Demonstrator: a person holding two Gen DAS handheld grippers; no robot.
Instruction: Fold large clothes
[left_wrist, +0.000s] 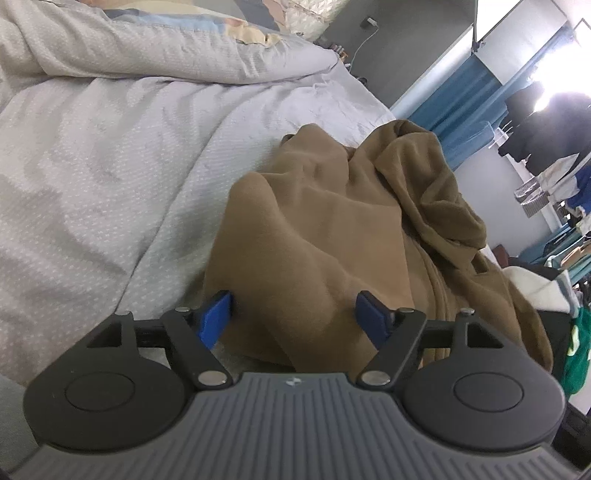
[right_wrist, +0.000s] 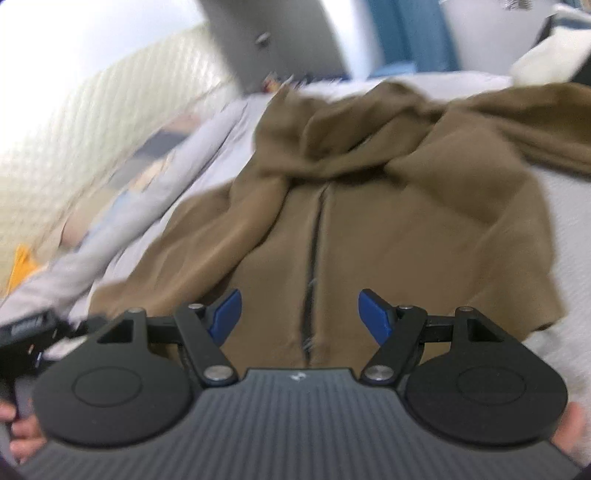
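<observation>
Brown fleece hooded jacket (right_wrist: 369, 229) lies on the pale bedspread (left_wrist: 92, 177), both grippers spread and holding nothing.

Your right gripper (right_wrist: 300, 314) hangs over the near hem with its 2 blue pads wide apart, the dark zipper (right_wrist: 314, 266) running between them; no cloth is pinched. From there the jacket's long axis runs straight away from you along that zipper, hem near, bunched hood (right_wrist: 332, 125) at the far end, one sleeve trailing off to the far right. Your left gripper (left_wrist: 295, 314) sits at the garment's left edge, jaws equally spread, with a raised fold between the pads, though they do not look pressed on it. Judging by this, your right hand is better centred, your left better placed for the side edge.
</observation>
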